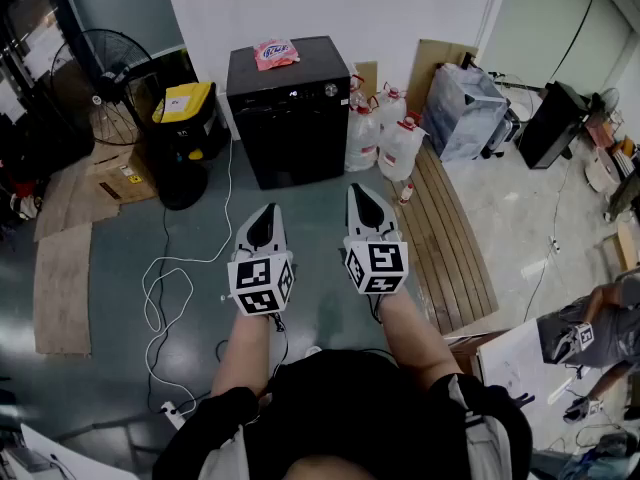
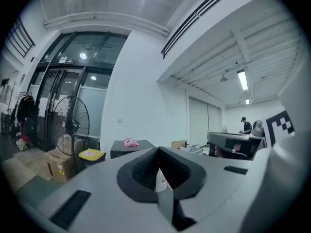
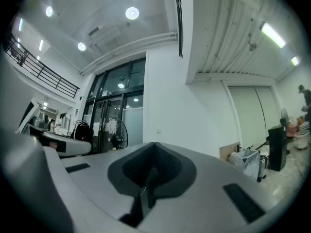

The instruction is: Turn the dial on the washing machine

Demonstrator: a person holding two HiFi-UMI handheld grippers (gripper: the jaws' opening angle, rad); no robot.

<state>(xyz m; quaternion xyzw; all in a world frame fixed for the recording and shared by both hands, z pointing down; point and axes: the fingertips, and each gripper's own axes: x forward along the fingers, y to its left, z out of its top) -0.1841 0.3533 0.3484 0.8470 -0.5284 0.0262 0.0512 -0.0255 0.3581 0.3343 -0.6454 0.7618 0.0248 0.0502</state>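
The black washing machine (image 1: 290,118) stands against the far wall, its small round dial (image 1: 331,90) at the right end of the top front panel. A pink packet (image 1: 274,53) lies on its lid. Both grippers hover over the floor well short of it. My left gripper (image 1: 265,211) is shut and empty, its tips meeting in a point. My right gripper (image 1: 358,190) is a little further forward, also shut with nothing held. In the left gripper view the washing machine (image 2: 131,149) shows beyond the closed left gripper (image 2: 157,152). The right gripper (image 3: 154,144) points at the wall.
A standing fan (image 1: 110,73) and a black bin with a yellow lid (image 1: 188,118) are left of the machine. White jugs (image 1: 385,133) and a slatted wooden pallet (image 1: 455,238) lie to its right. A white cable (image 1: 165,288) loops on the floor. A person (image 1: 600,328) is at far right.
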